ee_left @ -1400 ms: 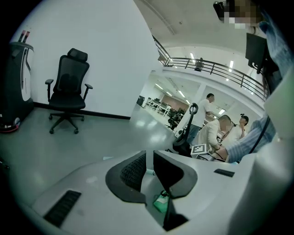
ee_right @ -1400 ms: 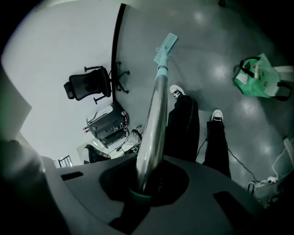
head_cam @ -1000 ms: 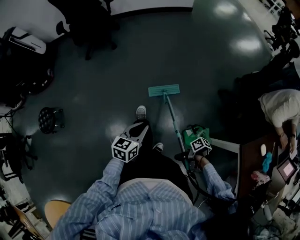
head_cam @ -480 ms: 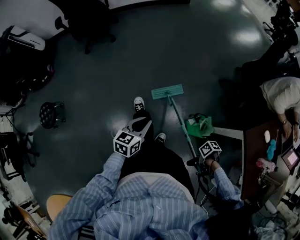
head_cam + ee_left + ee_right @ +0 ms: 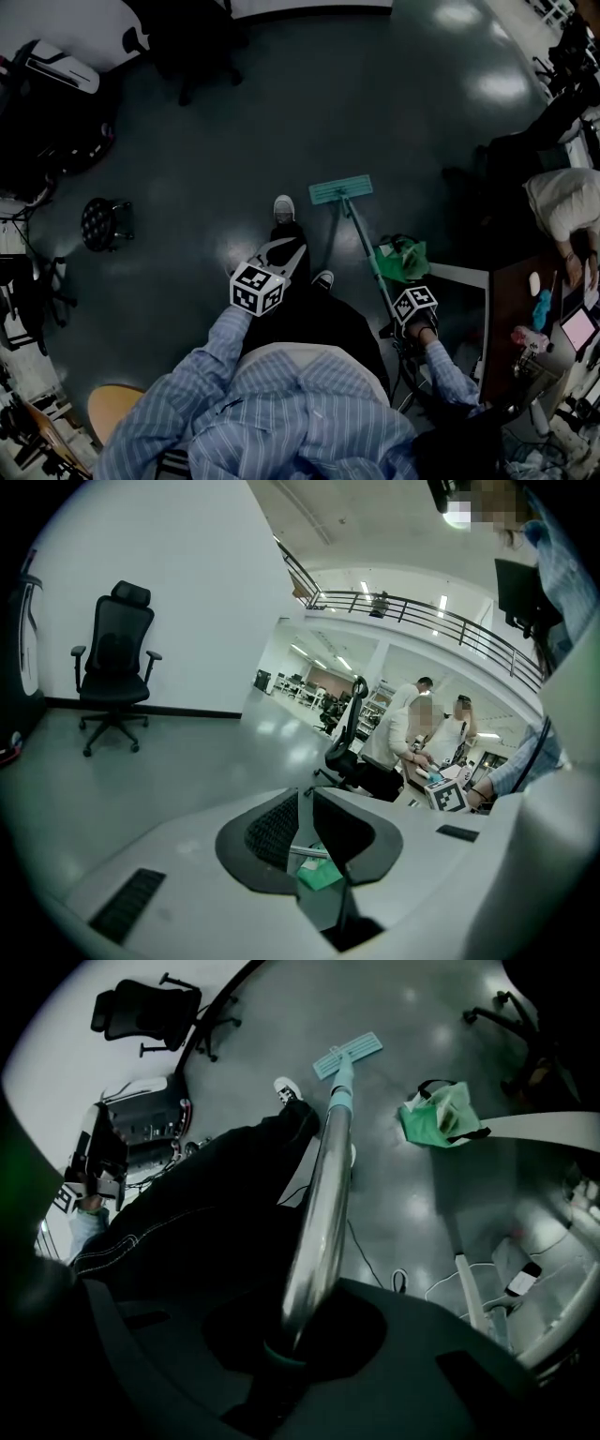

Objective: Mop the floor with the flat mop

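Observation:
The flat mop's teal head [image 5: 340, 191] lies flat on the dark floor ahead of my feet. Its metal handle [image 5: 366, 248] slants back and right to my right gripper [image 5: 401, 317], which is shut on it near the top end. In the right gripper view the handle [image 5: 323, 1194] runs straight out from between the jaws of the right gripper [image 5: 300, 1335] to the mop head [image 5: 348, 1055]. My left gripper [image 5: 286, 247] hangs over my legs, shut and holding nothing. In the left gripper view, the left gripper [image 5: 305, 822] leaves a thin gap that shows a bit of the mop head [image 5: 319, 874].
A green bag [image 5: 401, 260] sits on the floor just right of the handle, beside a white desk frame [image 5: 459, 274]. A seated person [image 5: 562, 202] and a cluttered desk [image 5: 511, 319] are at right. A black stool [image 5: 98, 223] stands at left, an office chair [image 5: 114, 658] by the wall.
My right gripper has drawn back toward my body, and the mop head has slid a little nearer along the floor. The left gripper has stayed where it was.

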{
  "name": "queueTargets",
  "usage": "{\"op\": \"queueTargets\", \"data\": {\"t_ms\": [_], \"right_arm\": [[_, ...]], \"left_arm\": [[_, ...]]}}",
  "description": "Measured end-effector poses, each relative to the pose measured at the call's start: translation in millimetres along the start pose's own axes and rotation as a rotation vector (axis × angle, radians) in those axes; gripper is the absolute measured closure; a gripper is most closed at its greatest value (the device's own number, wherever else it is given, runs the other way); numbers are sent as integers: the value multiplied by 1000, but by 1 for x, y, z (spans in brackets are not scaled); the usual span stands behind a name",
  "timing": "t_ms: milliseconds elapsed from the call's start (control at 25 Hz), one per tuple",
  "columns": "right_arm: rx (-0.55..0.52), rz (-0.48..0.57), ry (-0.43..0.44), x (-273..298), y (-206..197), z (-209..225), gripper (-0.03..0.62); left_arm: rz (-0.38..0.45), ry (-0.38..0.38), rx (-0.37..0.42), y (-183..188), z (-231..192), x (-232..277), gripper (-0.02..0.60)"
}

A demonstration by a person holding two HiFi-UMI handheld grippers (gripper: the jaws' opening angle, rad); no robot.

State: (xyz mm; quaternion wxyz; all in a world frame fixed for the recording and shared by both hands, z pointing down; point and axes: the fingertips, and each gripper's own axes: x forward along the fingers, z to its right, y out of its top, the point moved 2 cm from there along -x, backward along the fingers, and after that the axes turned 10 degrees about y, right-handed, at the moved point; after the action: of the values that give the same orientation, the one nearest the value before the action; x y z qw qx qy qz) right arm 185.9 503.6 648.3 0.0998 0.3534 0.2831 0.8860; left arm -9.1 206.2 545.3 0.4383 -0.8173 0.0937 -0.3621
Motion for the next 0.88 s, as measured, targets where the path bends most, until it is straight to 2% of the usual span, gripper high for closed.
{"op": "queueTargets", "data": {"t_ms": [200, 400, 640, 880], "right_arm": [[-31, -33, -96, -11, 17, 1, 557], [-37, -28, -98, -24, 57, -16, 557], [-49, -24, -83, -54, 124, -53, 557], [-70, -32, -94, -94, 211, -89, 557]], "left_arm": [[2, 15, -13, 8, -14, 6, 530], [-4, 30, -33, 18, -34, 16, 529], [-5, 51, -54, 47, -68, 37, 529], [7, 83, -82, 87, -113, 70, 529]]}}
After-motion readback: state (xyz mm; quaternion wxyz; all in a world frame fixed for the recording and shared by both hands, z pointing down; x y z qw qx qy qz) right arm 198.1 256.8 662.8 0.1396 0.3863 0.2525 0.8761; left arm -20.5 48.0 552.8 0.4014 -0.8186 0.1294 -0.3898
